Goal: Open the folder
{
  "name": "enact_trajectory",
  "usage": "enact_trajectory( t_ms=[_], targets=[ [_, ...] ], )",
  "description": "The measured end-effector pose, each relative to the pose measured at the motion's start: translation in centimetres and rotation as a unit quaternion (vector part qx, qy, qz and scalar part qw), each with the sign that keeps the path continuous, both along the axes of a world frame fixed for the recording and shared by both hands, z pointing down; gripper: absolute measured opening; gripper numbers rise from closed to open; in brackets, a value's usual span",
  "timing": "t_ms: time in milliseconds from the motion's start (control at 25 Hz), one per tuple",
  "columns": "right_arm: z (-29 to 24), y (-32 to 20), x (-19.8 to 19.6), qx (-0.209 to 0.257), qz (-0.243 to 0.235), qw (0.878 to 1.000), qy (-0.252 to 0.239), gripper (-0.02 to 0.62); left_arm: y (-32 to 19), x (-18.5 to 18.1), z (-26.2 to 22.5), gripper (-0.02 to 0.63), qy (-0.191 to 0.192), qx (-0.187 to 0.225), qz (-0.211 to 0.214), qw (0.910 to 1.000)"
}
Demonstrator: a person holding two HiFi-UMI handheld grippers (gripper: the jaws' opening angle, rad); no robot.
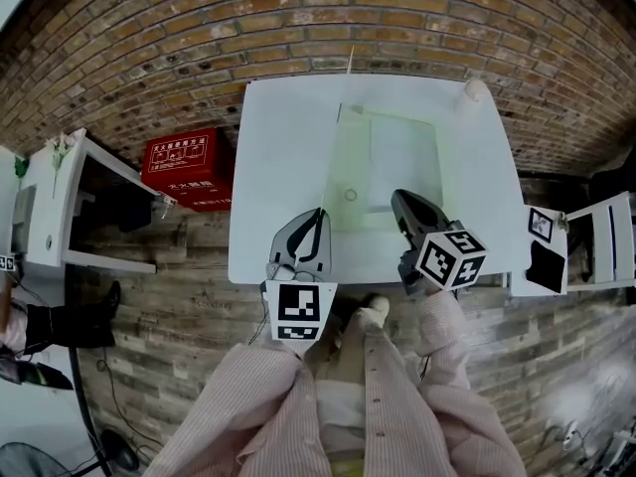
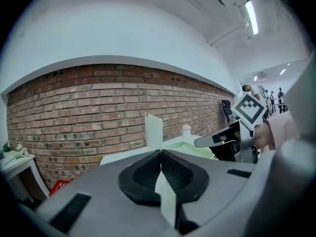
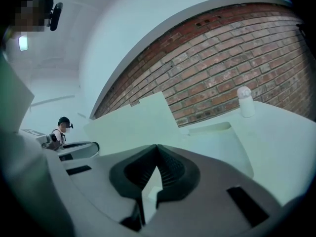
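Pinched shut with the left gripper (image 1: 320,213): the folder cover (image 2: 153,130), standing up straight from the fingertips. Shut too, with nothing seen between its fingers: the right gripper (image 1: 398,199), tip just over the near edge of the flat folder back (image 1: 402,152). About halfway open, by the look of it. Next, swing the cover on over to the left and lay it down flat.

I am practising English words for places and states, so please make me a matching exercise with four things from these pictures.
1 folder cover
2 white bottle
3 red box
4 left gripper

a on the floor beside the table
b lifted upright
c shut on the folder cover
d at the table's far corner

Pairs: 1-b; 2-d; 3-a; 4-c
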State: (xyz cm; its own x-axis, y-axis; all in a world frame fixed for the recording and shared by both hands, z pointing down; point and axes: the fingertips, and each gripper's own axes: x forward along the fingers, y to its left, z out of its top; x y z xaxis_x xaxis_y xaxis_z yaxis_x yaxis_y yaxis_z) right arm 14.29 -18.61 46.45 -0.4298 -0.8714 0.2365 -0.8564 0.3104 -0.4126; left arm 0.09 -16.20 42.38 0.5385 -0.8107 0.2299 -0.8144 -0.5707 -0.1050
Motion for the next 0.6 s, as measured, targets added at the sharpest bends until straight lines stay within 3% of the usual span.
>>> enact_trajectory(
  t_ms=[600],
  targets=[
    [-0.1, -0.6, -6.5, 0.021, -0.029, 0.999, -0.01, 0.005, -2.2, -6.5, 3.0, 0.003, 0.05, -0.05, -0.072, 0.9949]
  ],
)
